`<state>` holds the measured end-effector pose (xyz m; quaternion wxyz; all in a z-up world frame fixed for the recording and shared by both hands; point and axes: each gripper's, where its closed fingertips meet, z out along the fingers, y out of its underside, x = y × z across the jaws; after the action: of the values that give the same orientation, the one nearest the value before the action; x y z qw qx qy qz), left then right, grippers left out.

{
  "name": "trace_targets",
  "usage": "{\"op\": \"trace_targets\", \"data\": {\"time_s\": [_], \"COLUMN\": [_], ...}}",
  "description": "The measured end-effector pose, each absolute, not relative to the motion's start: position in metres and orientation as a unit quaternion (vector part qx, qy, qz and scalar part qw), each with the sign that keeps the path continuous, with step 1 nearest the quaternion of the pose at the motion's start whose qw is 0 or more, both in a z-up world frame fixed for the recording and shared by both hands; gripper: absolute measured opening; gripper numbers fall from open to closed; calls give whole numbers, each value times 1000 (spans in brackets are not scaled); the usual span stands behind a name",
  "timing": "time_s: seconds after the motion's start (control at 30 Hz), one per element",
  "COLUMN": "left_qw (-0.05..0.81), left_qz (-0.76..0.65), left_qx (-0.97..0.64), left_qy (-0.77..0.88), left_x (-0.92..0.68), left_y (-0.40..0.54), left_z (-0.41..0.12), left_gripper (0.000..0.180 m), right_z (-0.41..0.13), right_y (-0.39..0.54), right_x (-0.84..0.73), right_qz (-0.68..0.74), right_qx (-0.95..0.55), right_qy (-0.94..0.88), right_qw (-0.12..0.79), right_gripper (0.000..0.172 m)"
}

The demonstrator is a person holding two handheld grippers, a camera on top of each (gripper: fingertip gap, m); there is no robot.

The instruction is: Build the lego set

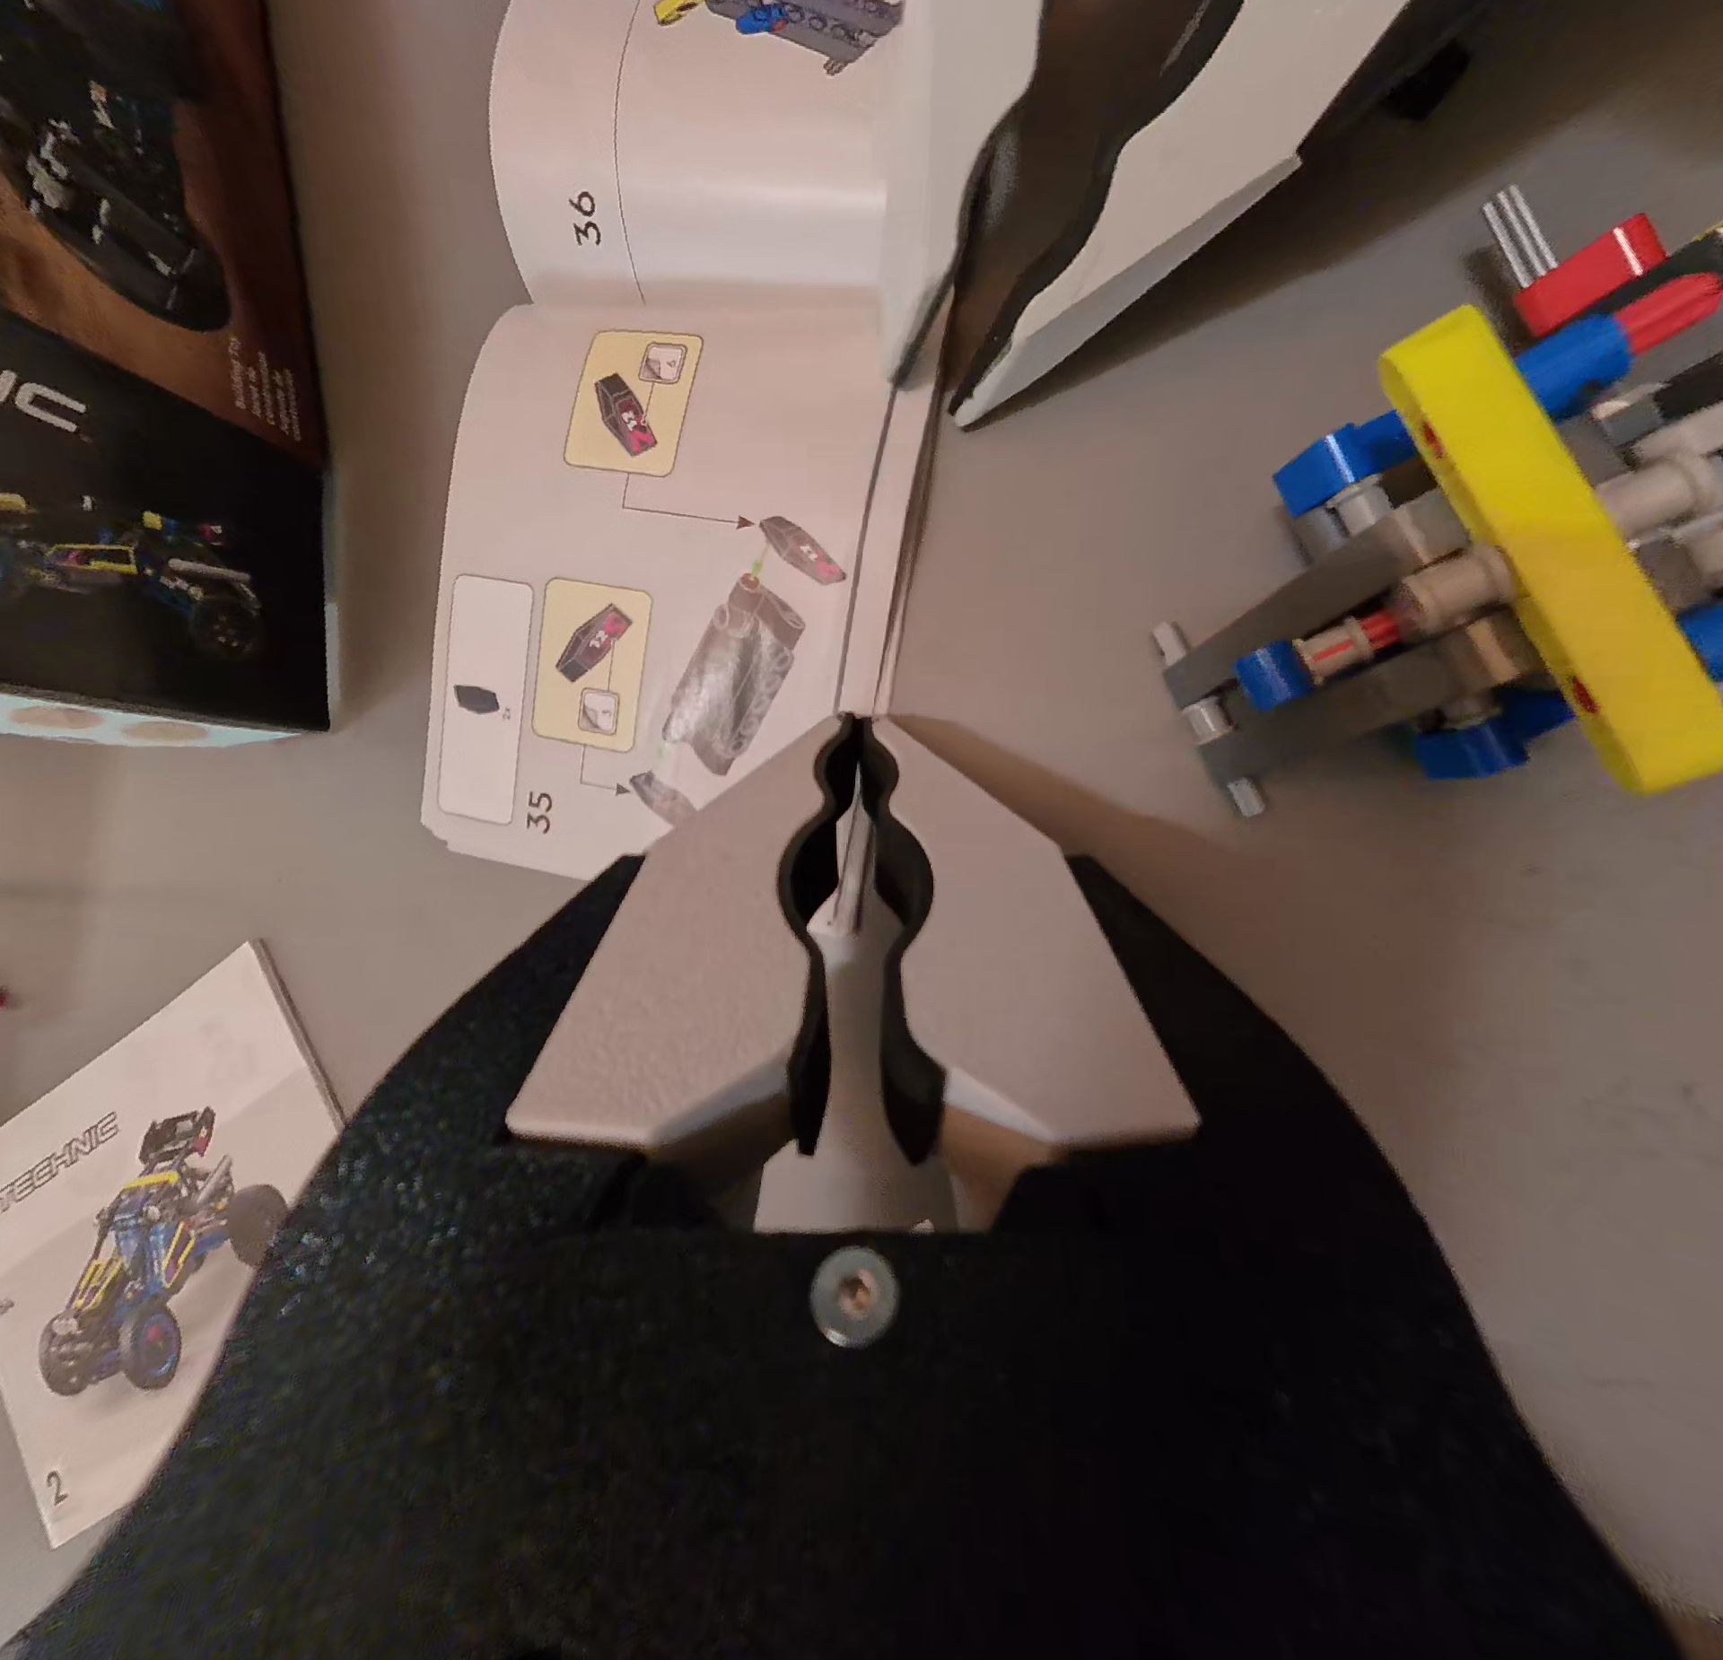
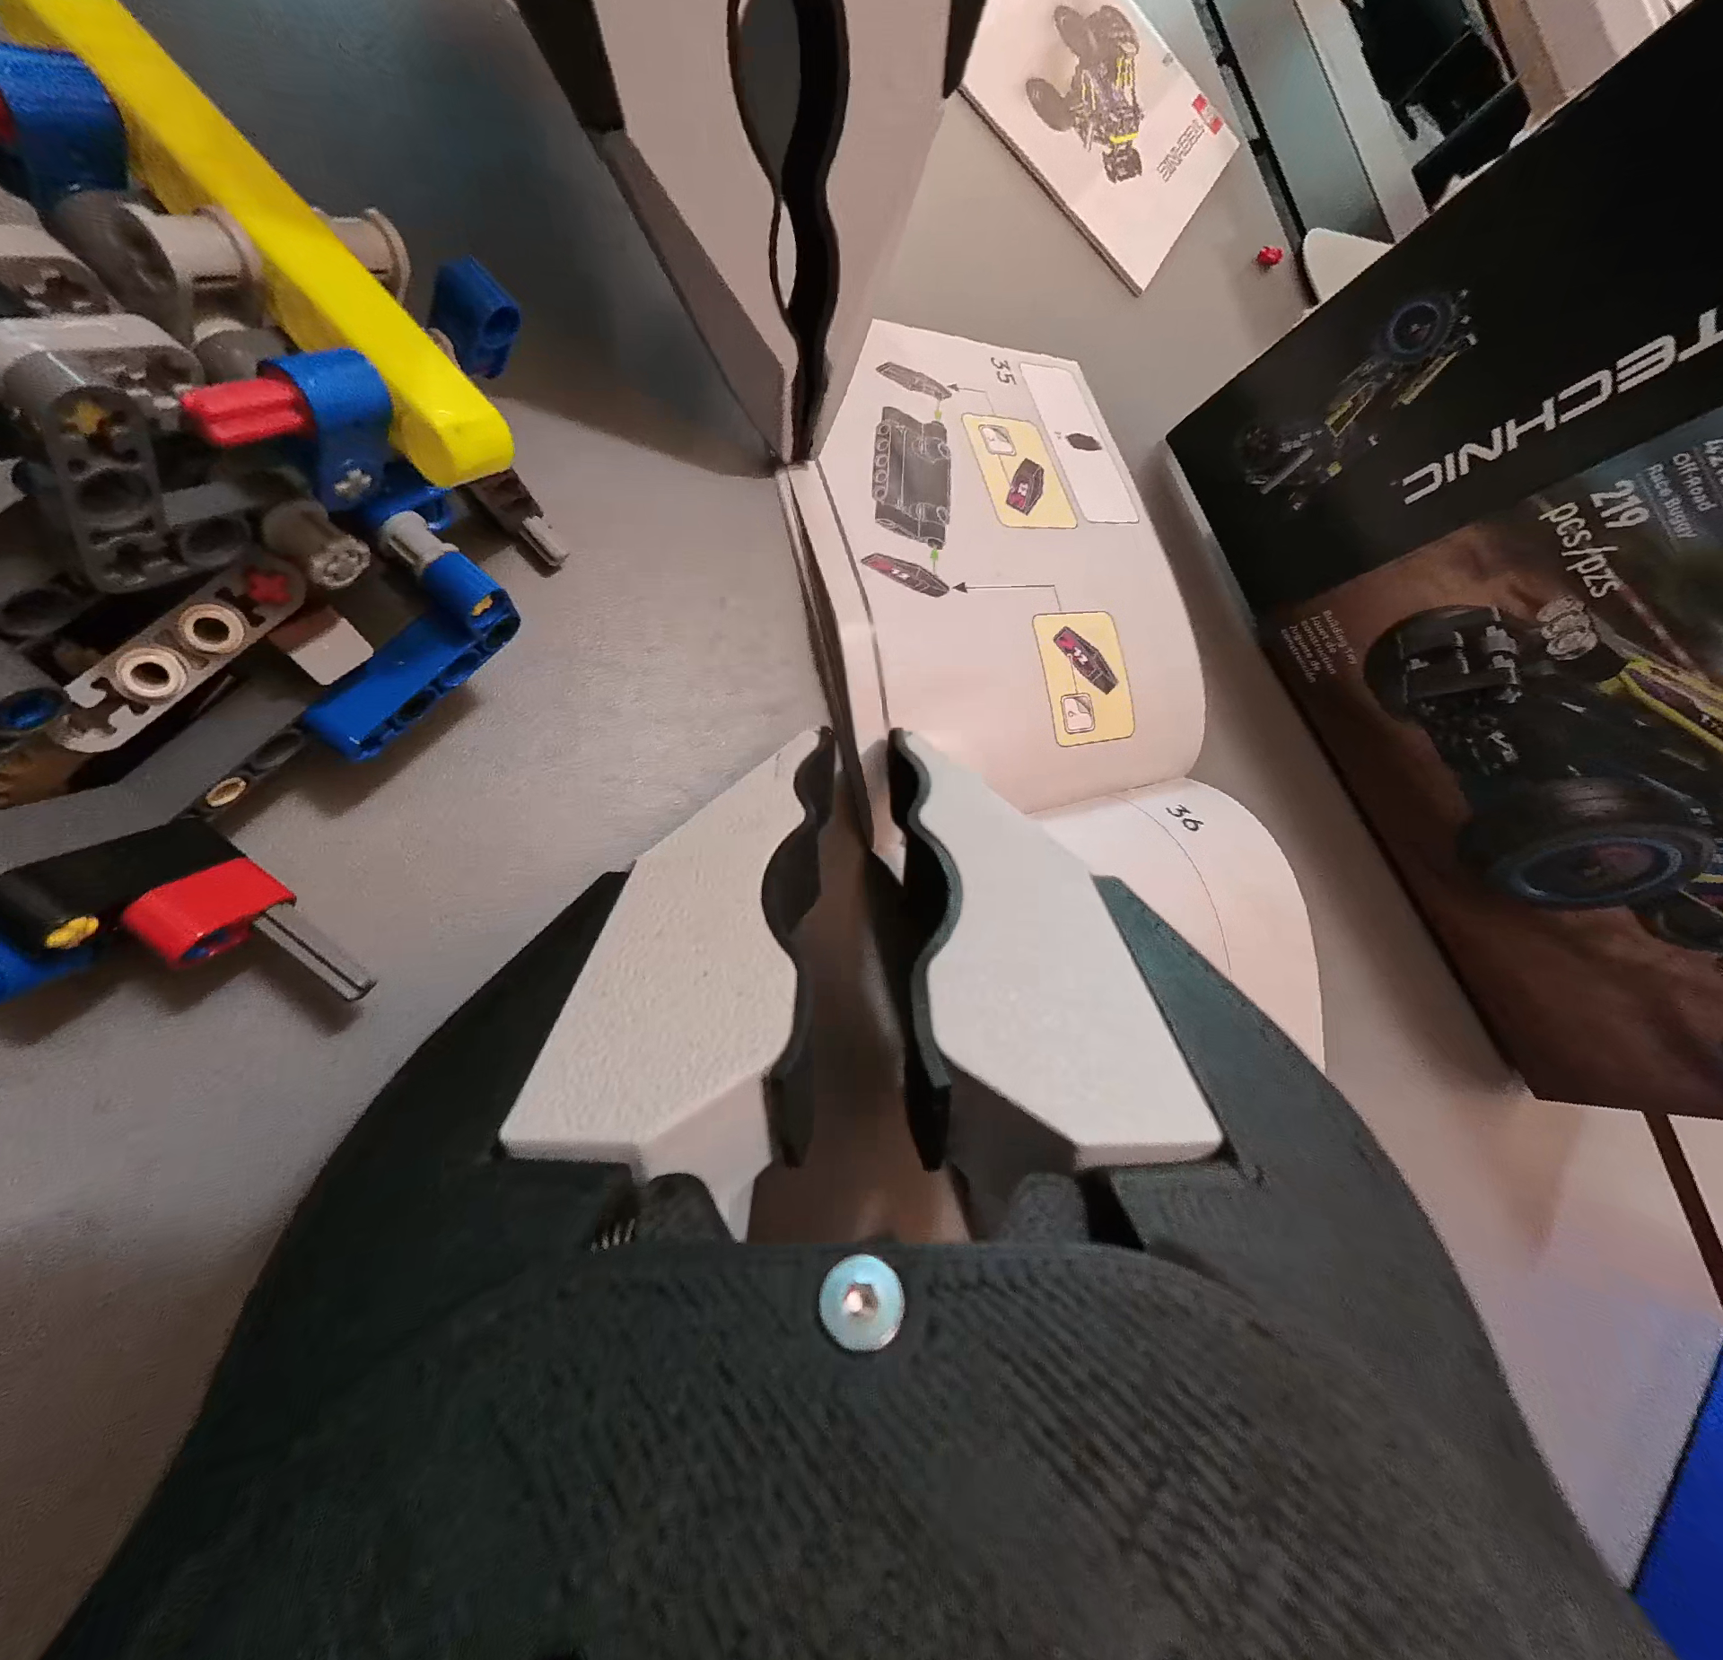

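Left gripper (image 1: 853, 725): we see its jaws closed tight on the raised edge of the open booklet (image 1: 653, 515), with a thin stack of pages pinched between the black pads. Right gripper (image 2: 856, 741): its jaws stand slightly apart astride the same raised page edge from the opposite end. The left pad looks to be against the paper; a sliver of gap shows beside the right pad, so we cannot tell whether it grips yet. In the left wrist view the right gripper (image 1: 923, 385) faces us across the booklet.

The booklet lies on a grey table (image 1: 1072, 590). Its printed spread curls flat on one side of the raised edge, showing drawn building steps in yellow boxes with arrows. The pages are white and glossy.

Room around the booklet: on the raised-edge side, a strip of bare table, then a part-built model (image 1: 1454, 590) of yellow, blue, grey and red pieces, well apart from the booklet. On the flat-page side, a dark cardboard box (image 2: 1492, 590) with a buggy picture stands just beside the page curl, leaving little room. A second, closed booklet (image 1: 140, 1242) lies near the left gripper's end, apart from the open one. A small red piece (image 2: 1266, 256) sits beyond that closed booklet.
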<state>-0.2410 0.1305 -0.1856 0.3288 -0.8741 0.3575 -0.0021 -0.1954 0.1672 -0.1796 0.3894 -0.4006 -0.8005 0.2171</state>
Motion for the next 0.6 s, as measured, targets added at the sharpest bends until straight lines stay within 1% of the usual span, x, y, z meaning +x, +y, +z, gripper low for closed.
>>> {"op": "trace_targets", "data": {"time_s": [0.07,0.4,0.53,0.6], "left_qw": [331,346,340,333], "left_qz": [-6,-20,32,43], "left_qx": [-876,-877,-880,-888], "left_qy": [351,333,328,313], "left_x": [-243,-247,-266,-276], "left_y": [131,134,132,131], "left_z": [-185,-182,-172,-171], "left_gripper": [0,0,0,3], "right_z": [-181,-177,-167,-160], "right_y": [166,164,171,187], "right_x": [-194,-193,-193,-191], "right_qz": [218,242,245,228], "right_qx": [-400,-396,-398,-416], "right_qy": [-802,-794,-780,-765], "right_qw": [386,393,417,436], "right_gripper": [0,0,0,3]}}
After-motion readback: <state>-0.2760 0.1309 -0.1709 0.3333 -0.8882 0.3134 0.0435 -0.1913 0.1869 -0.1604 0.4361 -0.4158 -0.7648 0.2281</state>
